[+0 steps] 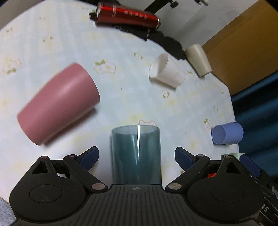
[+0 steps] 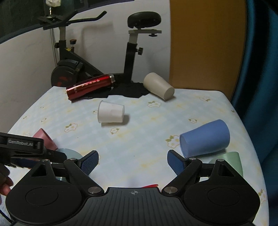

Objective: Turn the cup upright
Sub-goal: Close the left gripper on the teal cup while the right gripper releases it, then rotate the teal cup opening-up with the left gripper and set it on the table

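Left gripper (image 1: pixel 137 157) spread wide, blue pads (image 1: pixel 90 156) clear on both sides of the teal translucent cup (image 1: pixel 136 154), centre bottom of the left wrist view, rim toward the top of the frame; not gripped. Right gripper (image 2: pixel 133 162) likewise released, bare flowered tablecloth (image 2: pixel 139 125) between its pads. "GenRobot.AI" readable on the left gripper's body at the left edge of the right wrist view. Further out: pink cup (image 1: pixel 59 104) on its side, left; white cup (image 1: pixel 166 72), beige cup (image 1: pixel 198 60), blue cup (image 1: pixel 226 133) all toppled, right; red flask (image 1: pixel 126 16) with illegible white characters, top.
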A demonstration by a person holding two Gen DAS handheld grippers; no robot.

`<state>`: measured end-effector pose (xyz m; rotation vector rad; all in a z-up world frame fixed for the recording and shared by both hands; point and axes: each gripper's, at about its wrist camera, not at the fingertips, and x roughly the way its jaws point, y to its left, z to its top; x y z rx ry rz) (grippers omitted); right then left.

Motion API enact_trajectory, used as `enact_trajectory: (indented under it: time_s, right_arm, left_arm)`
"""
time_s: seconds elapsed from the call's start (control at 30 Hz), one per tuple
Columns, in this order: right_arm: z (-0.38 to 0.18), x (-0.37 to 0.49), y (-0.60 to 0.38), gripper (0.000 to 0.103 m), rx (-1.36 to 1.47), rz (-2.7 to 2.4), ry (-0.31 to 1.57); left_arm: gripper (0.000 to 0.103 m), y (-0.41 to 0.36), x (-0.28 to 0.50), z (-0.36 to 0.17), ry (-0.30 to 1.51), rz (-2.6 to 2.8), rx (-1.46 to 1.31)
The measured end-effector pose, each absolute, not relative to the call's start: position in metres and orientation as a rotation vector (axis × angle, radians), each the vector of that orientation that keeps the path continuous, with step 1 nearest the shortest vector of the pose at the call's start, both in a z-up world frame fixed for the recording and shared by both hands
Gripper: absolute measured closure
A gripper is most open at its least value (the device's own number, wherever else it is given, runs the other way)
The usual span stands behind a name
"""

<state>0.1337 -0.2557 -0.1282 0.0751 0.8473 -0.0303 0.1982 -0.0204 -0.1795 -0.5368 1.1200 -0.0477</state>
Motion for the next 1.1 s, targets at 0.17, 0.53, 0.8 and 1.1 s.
enact_trajectory:
  time_s: [0.17,0.53,0.8,1.1]
  right_arm:
    - [-0.131,0.133,-0.262,0.019,0.097,-0.043,0.845]
    - [-0.135,0.133,-0.263,0.02,0.114,-0.047,0.849]
    - [-0.134,0.132,-0.258,0.02,0.113,-0.039,0.853]
    - [-0.13,0.127,-0.256,0.02,0.126,-0.025,0.845]
  left_arm:
    - [0.012,-0.029,0.206,-0.195,1.148,-0.041,-0.523]
    - [0.027,-0.035,0.213,-0.208,1.162,-0.06,-0.48]
    - [0.032,-0.035,0.201,-0.205,1.128,-0.112,-0.44]
    - [0.032,-0.025,0.167,-0.185,1.018,-0.156,-0.345]
